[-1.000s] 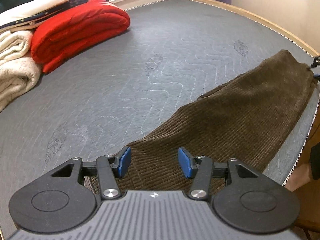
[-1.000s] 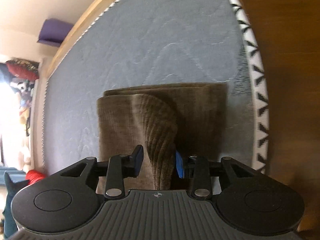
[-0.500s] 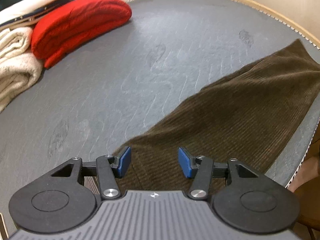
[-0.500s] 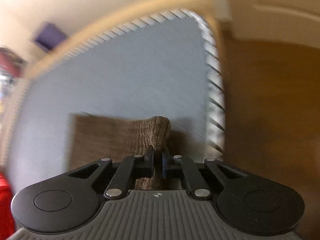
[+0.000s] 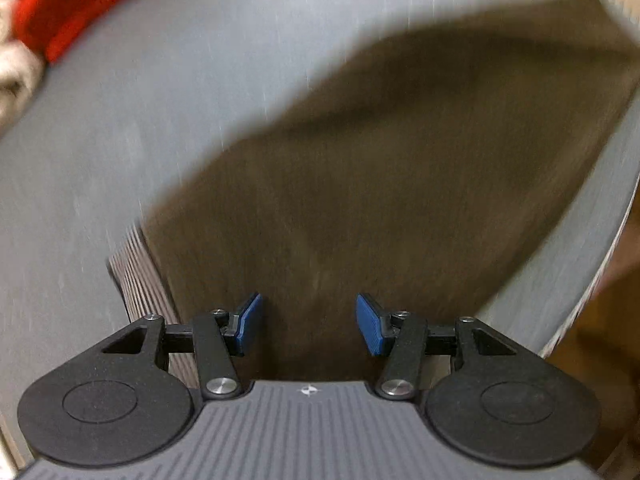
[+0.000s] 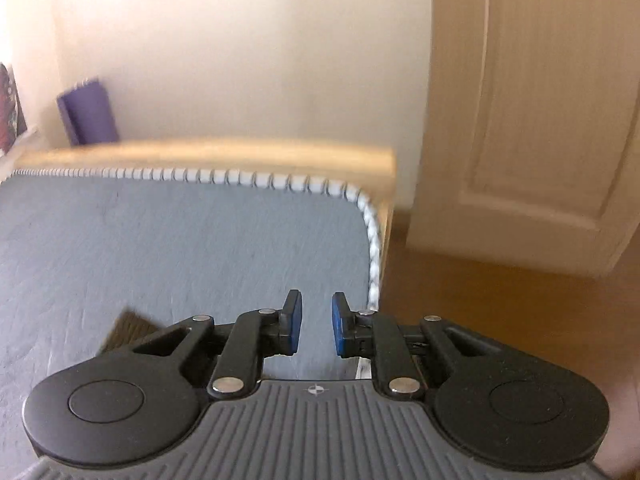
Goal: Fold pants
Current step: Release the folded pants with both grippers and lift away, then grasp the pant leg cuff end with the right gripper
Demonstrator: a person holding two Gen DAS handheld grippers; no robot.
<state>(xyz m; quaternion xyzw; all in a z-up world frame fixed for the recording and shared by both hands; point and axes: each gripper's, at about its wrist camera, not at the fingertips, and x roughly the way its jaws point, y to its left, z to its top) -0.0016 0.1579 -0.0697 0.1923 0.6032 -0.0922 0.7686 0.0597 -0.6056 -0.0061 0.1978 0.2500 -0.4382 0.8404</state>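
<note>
Brown corduroy pants [image 5: 400,168] lie on the grey quilted mattress [image 5: 160,100], blurred in the left wrist view and stretching away to the upper right. My left gripper [image 5: 309,324] points steeply down, close above their near end, open, with nothing between its blue pads [image 5: 249,322]. In the right wrist view only a brown corner of the pants [image 6: 127,330] shows at the lower left. My right gripper [image 6: 316,322] is lifted above the mattress corner [image 6: 362,204]; its jaws are opening and nothing is between them.
A red folded blanket [image 5: 76,8] and cream towels [image 5: 16,68] lie at the mattress's far left. A wooden bed frame [image 6: 220,152], a purple rolled mat [image 6: 88,114], a cream door [image 6: 532,120] and brown floor [image 6: 500,300] lie beyond the mattress edge.
The left gripper dropped and tipped down toward the pants' near end, still open. The right gripper pinched a raised fold of the pants, then let go, rose and tilted up toward the wall.
</note>
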